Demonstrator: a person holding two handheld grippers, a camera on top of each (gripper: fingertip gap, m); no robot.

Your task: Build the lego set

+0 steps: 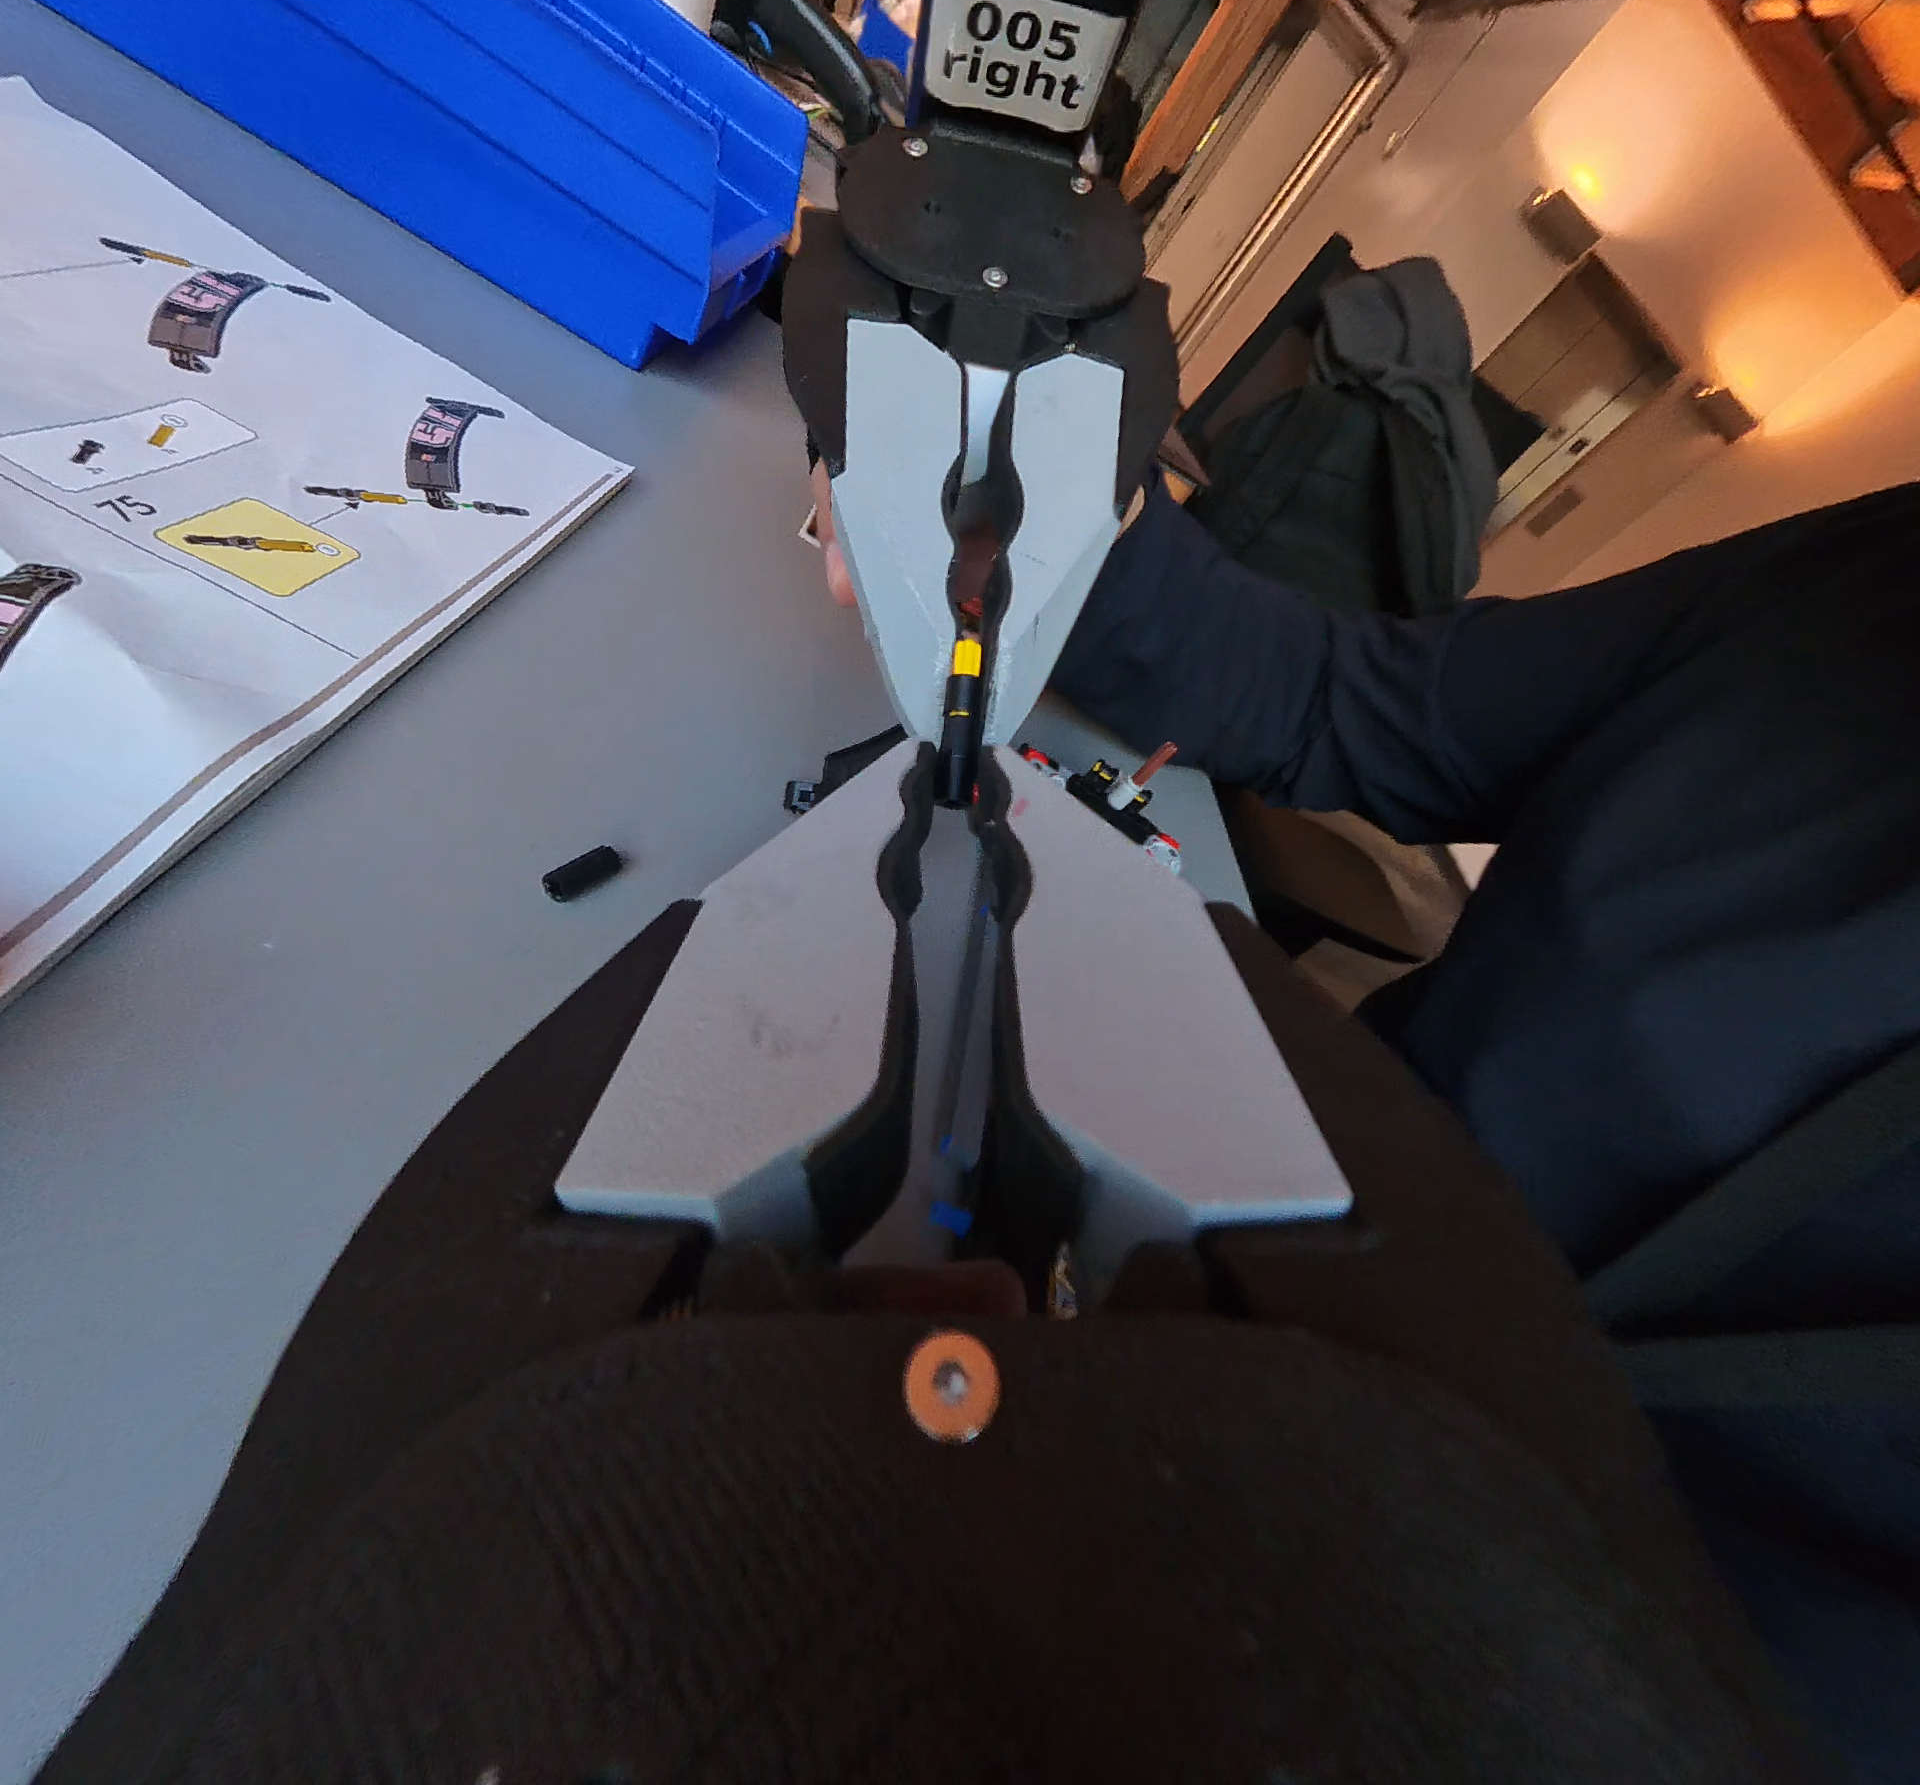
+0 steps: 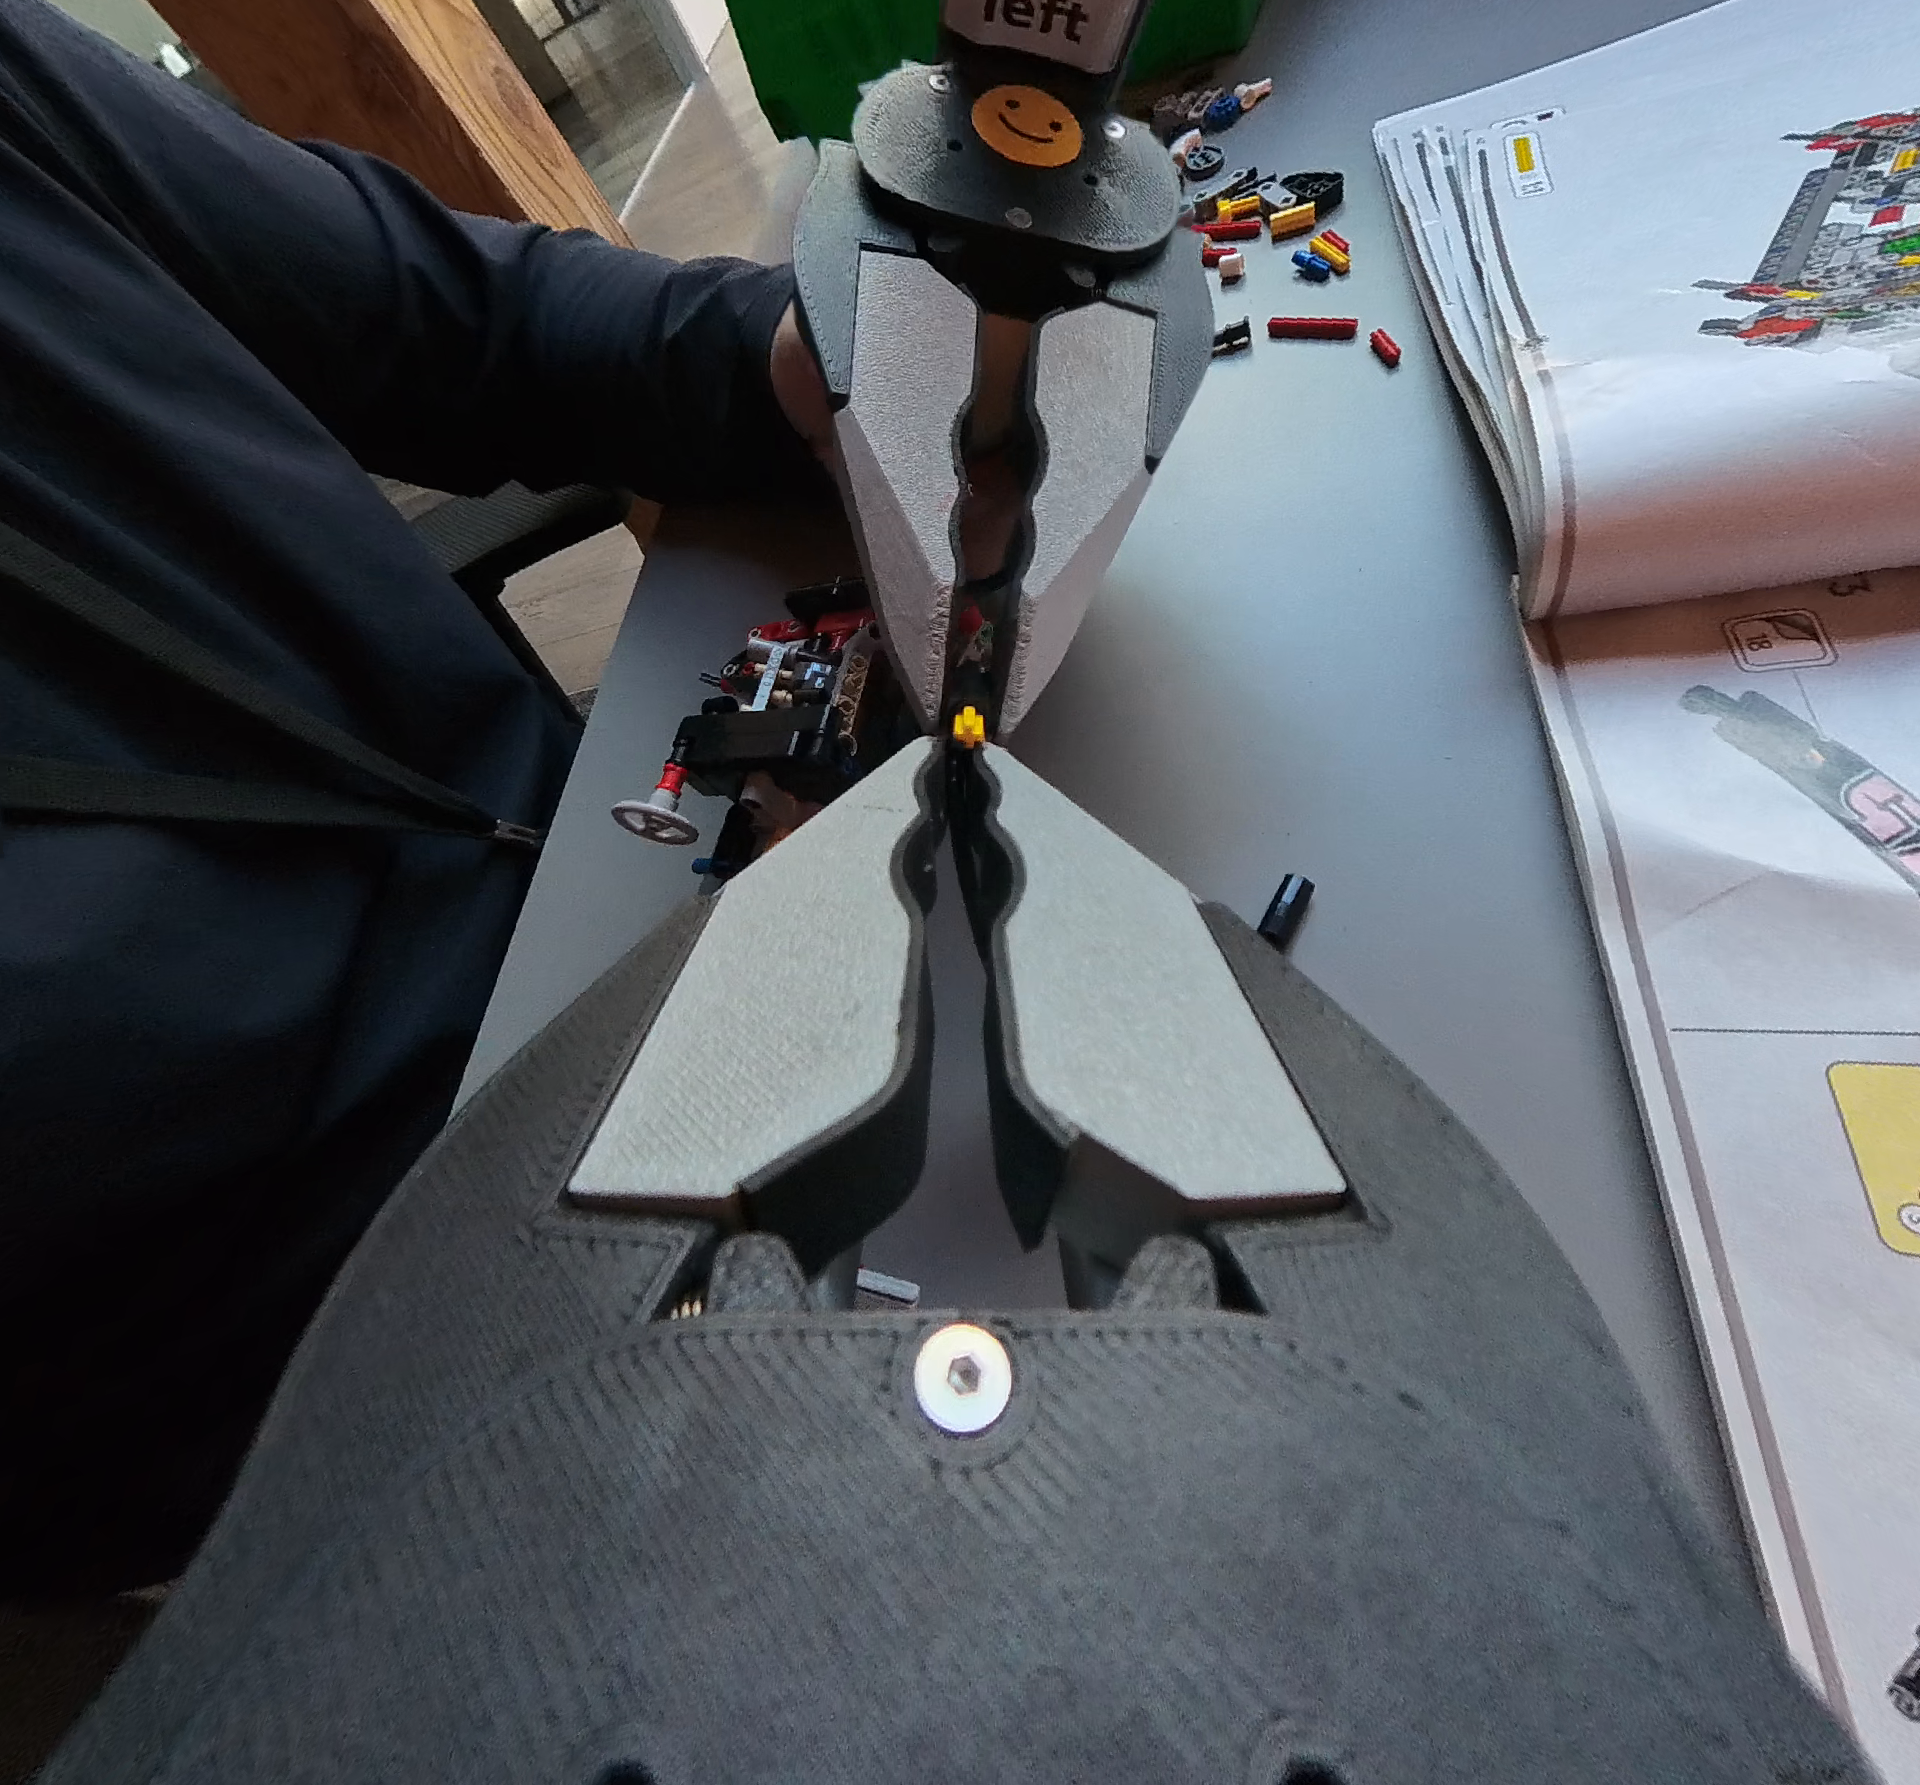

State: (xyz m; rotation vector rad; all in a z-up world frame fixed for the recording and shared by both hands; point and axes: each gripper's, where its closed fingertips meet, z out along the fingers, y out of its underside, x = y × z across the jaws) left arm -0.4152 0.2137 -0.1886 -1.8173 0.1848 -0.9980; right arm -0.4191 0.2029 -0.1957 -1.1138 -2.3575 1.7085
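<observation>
A thin axle piece with a yellow section and a black sleeve spans the gap between my two grippers, which meet tip to tip above the grey table. My left gripper is shut on the black sleeve end. My right gripper is shut on the other end; its yellow tip shows at the fingertips. In the left wrist view the right gripper comes in from above. In the right wrist view the left gripper does the same.
A loose black sleeve lies on the table, also seen in the right wrist view. An open instruction booklet lies beside a blue bin. A partly built model sits near the table edge. Loose bricks lie by a green bin. Less than 4 cm separates the two grippers' tips.
</observation>
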